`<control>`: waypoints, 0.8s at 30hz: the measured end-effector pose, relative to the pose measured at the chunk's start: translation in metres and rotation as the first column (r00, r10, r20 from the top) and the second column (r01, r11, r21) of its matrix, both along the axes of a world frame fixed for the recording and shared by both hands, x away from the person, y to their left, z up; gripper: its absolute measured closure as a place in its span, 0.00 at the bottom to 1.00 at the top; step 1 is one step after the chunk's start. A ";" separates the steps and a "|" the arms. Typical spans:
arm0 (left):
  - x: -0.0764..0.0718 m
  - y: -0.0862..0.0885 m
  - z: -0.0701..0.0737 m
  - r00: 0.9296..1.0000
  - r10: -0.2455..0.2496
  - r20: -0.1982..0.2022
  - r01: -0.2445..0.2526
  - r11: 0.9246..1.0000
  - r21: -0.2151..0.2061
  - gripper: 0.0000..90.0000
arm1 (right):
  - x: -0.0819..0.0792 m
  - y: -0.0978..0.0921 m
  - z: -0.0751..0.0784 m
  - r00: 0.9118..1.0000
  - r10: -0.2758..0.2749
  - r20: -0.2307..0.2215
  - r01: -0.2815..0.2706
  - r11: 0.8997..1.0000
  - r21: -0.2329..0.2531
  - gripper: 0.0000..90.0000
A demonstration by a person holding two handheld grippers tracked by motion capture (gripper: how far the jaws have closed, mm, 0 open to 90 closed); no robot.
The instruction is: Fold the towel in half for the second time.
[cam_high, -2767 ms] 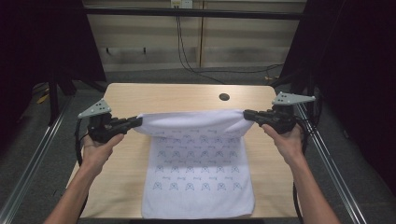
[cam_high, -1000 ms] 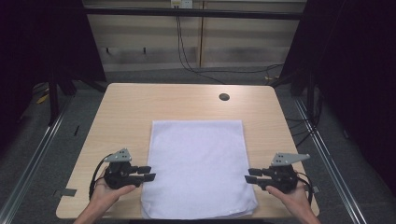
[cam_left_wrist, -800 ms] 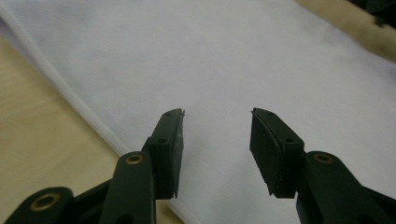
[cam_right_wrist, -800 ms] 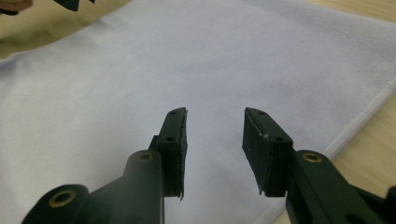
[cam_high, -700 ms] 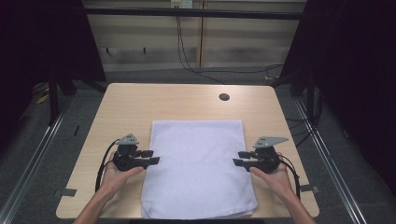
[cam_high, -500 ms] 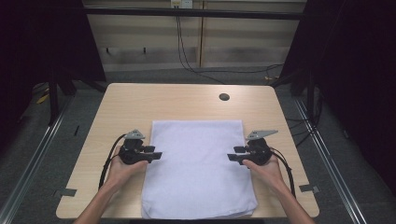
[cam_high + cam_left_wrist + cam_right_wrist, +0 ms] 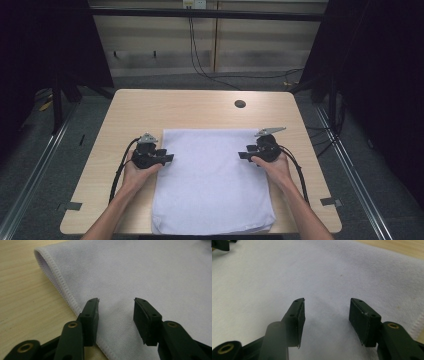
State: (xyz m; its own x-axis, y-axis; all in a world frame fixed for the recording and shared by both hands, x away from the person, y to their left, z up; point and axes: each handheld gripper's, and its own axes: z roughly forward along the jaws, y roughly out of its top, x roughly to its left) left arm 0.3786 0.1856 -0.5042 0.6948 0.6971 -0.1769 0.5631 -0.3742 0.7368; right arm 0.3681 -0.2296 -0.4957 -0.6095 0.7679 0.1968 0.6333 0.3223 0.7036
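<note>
A white cloth (image 7: pixel 212 180) lies flat on the wooden table (image 7: pixel 195 107), folded, its near edge at the table's front. My left gripper (image 7: pixel 169 158) rests at the cloth's left edge, open, its jaws pointing inward over the hemmed edge (image 7: pixel 63 287). My right gripper (image 7: pixel 242 155) sits at the cloth's right edge, also open, jaws pointing toward the left one. In the left gripper view the open gripper (image 7: pixel 115 312) has cloth (image 7: pixel 150 272) beneath it. In the right gripper view the open gripper (image 7: pixel 326 313) hovers over plain cloth (image 7: pixel 287 272). Nothing is held.
A small dark hole (image 7: pixel 240 104) sits in the tabletop at the back right. Bare wood lies behind the cloth and on both sides. Cables trail from each gripper toward the front. Dark floor and metal rails (image 7: pixel 30 200) flank the table.
The cloth, first held stretched at the far end, now lies folded flat. Both grippers, open, have slid away from me along the cloth's side edges, from near the front to the middle.
</note>
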 end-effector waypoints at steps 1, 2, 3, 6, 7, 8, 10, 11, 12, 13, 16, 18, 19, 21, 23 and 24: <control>0.000 0.000 -0.001 1.000 -0.007 0.002 0.007 1.000 -0.001 0.59 | 0.002 0.001 -0.001 1.000 -0.006 -0.002 0.006 1.000 0.000 0.52; 0.000 0.000 -0.001 1.000 -0.006 -0.004 0.006 1.000 -0.007 0.59 | 0.004 0.002 -0.002 1.000 -0.015 0.002 0.015 1.000 -0.002 0.52; 0.001 0.001 -0.001 1.000 -0.017 -0.010 0.017 1.000 -0.008 0.58 | 0.006 0.004 -0.003 1.000 -0.018 0.004 0.018 1.000 -0.007 0.52; 0.001 0.002 -0.001 1.000 -0.021 -0.014 0.021 1.000 -0.013 0.58 | 0.006 0.005 -0.008 1.000 -0.023 0.011 0.023 1.000 -0.016 0.53; 0.000 0.002 -0.001 1.000 -0.017 -0.022 0.016 0.999 -0.028 0.58 | 0.004 0.004 -0.008 1.000 -0.025 0.001 0.025 1.000 -0.011 0.53; -0.001 0.003 -0.001 0.999 -0.029 -0.019 0.028 0.999 -0.016 0.59 | 0.003 0.004 -0.008 1.000 -0.029 -0.004 0.029 1.000 -0.008 0.53; -0.004 0.005 -0.001 0.999 -0.037 -0.020 0.037 0.999 -0.019 0.65 | -0.001 0.004 -0.007 1.000 -0.017 -0.002 0.017 1.000 -0.020 0.53; -0.006 0.007 -0.001 0.999 -0.044 -0.021 0.044 0.999 -0.020 0.65 | -0.003 0.005 -0.007 1.000 -0.012 0.003 0.012 0.999 -0.033 0.53; -0.009 0.007 0.000 0.999 -0.047 -0.012 0.047 0.999 0.000 0.69 | -0.006 0.005 -0.006 1.000 -0.004 0.006 0.004 0.999 -0.054 0.54; -0.010 0.007 0.000 0.998 -0.056 -0.006 0.056 0.998 0.015 0.73 | -0.008 0.005 -0.006 1.000 0.002 0.008 -0.002 0.998 -0.056 0.56; -0.014 0.007 0.000 0.999 -0.044 0.001 0.044 0.999 0.020 0.76 | -0.013 0.009 -0.005 0.999 0.020 0.025 -0.017 0.994 -0.107 0.56; -0.015 0.007 0.001 0.999 -0.047 0.001 0.047 0.998 0.033 0.81 | -0.016 0.012 -0.004 0.999 0.034 0.030 -0.029 0.989 -0.147 0.56; -0.016 0.007 0.000 0.999 -0.045 0.005 0.045 0.998 0.033 0.83 | -0.017 0.012 -0.003 0.999 0.039 0.032 -0.034 0.987 -0.155 0.57; -0.020 0.006 0.001 0.999 -0.044 0.006 0.044 0.998 0.040 0.88 | -0.020 0.010 -0.003 0.998 0.052 0.028 -0.047 0.987 -0.150 0.57; -0.026 0.005 0.002 0.999 -0.044 0.018 0.042 0.997 0.061 0.92 | -0.024 0.008 -0.003 0.997 0.063 0.032 -0.057 0.986 -0.155 0.61; -0.029 0.004 0.002 0.999 -0.046 0.002 0.046 0.998 0.049 0.93 | -0.026 0.007 -0.002 0.997 0.074 0.023 -0.069 0.986 -0.151 0.64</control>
